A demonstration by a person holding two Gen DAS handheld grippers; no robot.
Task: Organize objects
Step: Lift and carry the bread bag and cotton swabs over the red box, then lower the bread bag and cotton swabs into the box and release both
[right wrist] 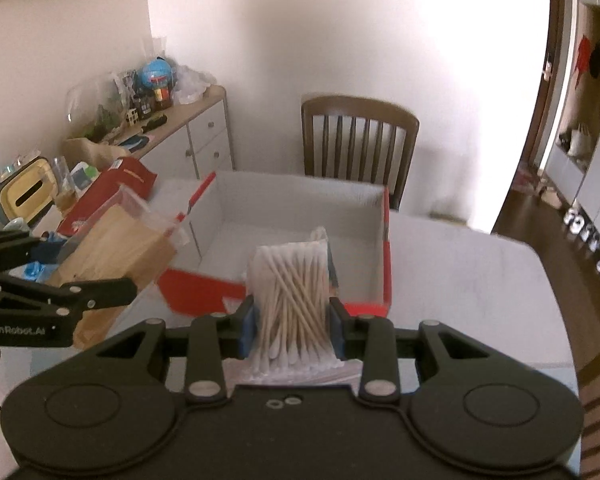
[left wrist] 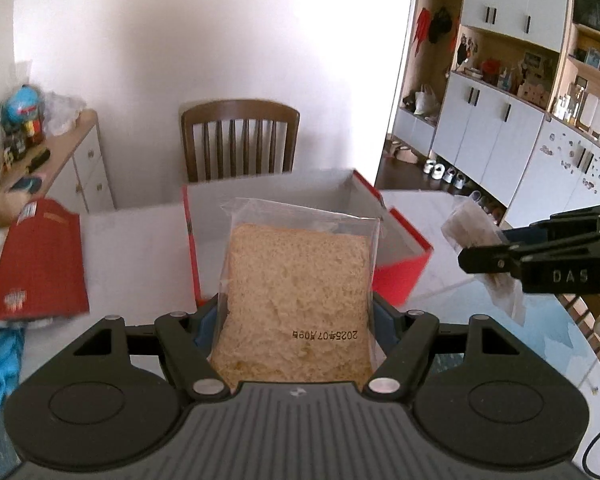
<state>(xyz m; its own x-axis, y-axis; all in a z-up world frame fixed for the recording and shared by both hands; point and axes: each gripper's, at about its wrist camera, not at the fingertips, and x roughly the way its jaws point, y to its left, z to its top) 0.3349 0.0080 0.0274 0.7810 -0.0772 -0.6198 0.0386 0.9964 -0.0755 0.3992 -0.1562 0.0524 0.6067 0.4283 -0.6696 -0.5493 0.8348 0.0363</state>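
Right now my left gripper (left wrist: 296, 312) clamps a clear-wrapped slice of brown bread (left wrist: 298, 300), held in the air near the open red cardboard box with white inside (left wrist: 400, 268). My right gripper (right wrist: 292, 320) pinches a clear packet of wooden cotton swabs (right wrist: 292, 300) above the same box's near edge. I judge both items picked, neither yet placed; the box floor looks bare where I can see it.

box (right wrist: 386, 240): we note red outside — white inside
bread (left wrist: 296, 280): tan, clear wrapper
swabs (right wrist: 296, 292): white tips — wooden sticks
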